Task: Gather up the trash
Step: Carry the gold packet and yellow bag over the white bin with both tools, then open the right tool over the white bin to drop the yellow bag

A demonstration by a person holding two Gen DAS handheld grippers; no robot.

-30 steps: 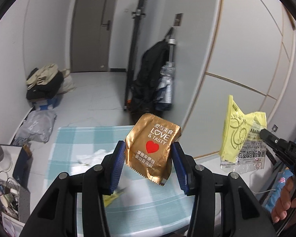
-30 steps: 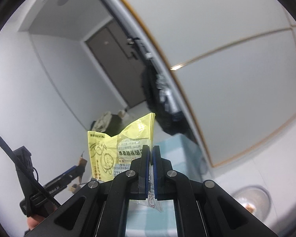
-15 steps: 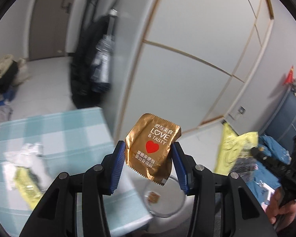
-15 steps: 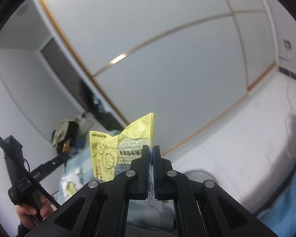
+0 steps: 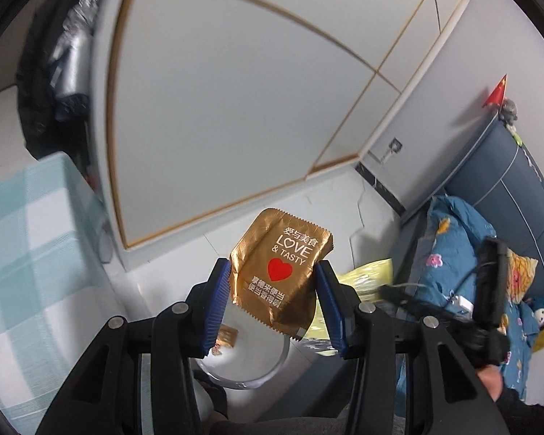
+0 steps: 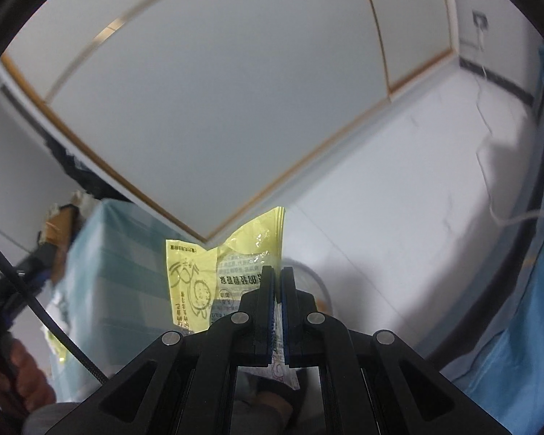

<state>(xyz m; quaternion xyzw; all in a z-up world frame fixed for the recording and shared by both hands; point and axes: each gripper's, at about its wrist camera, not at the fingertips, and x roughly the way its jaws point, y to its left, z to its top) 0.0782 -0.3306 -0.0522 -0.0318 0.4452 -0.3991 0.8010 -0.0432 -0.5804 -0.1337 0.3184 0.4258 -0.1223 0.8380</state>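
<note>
Gold wrapper (image 5: pixel 277 275) clamped in left hand-held gripper (image 5: pixel 273 306); yellow wrapper (image 6: pixel 228 272) pinched in right hand-held gripper (image 6: pixel 277 308).

Table (image 5: pixel 21 239): covered in a pale blue and white checked cloth, standing against the panelled wall.
On the table: a crumpled yellow wrapper (image 6: pixel 56 348) and some white scraps (image 6: pixel 60 304) near the edge facing the bin; details too blurred to tell.
Floor (image 5: pixel 330 195): white, smooth.
On the floor: a round bin (image 5: pixel 243 373) with a clear rim just beside the table, a small gold packet (image 5: pixel 225 337) lying inside it.
Bed (image 5: pixel 464 239): blue flowered bedding, beside the bin.
</note>
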